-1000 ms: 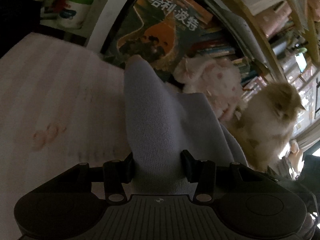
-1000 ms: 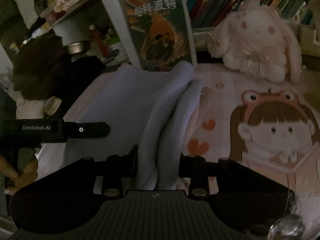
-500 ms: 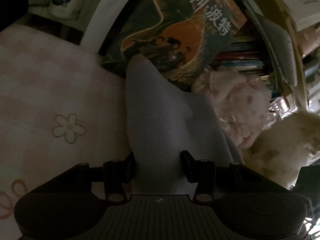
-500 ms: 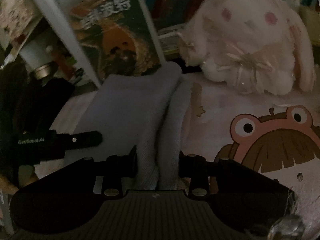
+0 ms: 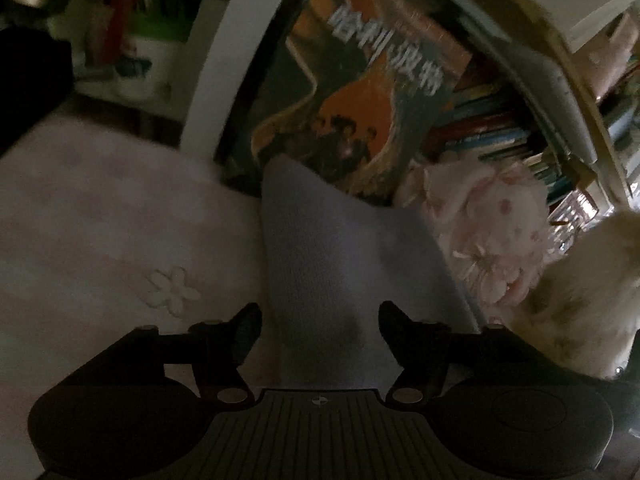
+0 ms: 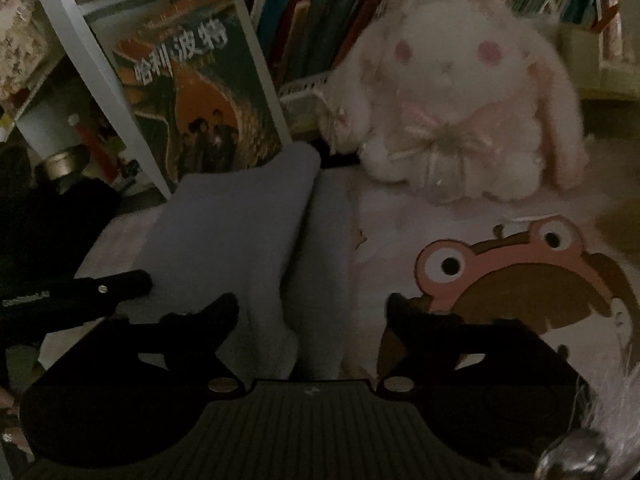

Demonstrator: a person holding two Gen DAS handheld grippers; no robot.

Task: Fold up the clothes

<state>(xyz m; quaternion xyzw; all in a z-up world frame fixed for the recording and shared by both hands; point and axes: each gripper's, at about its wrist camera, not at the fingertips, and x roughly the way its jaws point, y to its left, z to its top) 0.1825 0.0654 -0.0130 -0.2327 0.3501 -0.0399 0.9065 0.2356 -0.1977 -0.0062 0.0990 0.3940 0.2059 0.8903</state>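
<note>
1. On my far left, in the left wrist view, a white tub (image 5: pixel 138 66) stands on the shelf with dark sticks poking out of it; it is too blurred for me to name them. In the right wrist view, a bookshelf (image 6: pixel 460 8) holds a packed row of upright books.
2. A large illustrated book (image 5: pixel 360 92) leans against the white shelf post, and a pink plush rabbit (image 6: pixel 460 120) sits to its right on the bed.
3. The lavender knit garment (image 5: pixel 340 264) lies folded on the pink printed bedspread (image 5: pixel 100 220), its far corner reaching the foot of the book.
4. My left gripper (image 5: pixel 320 334) has its jaws apart; the garment's near end passes between them with a gap on either side.
5. My right gripper (image 6: pixel 312 328) also stands with jaws wide apart, straddling the garment's doubled right edge (image 6: pixel 280 320) without touching it.
6. Both grippers are held low and level over the bed, pointing toward the shelf; the left gripper's finger (image 6: pixel 116 286) rests over the garment's left edge.
</note>
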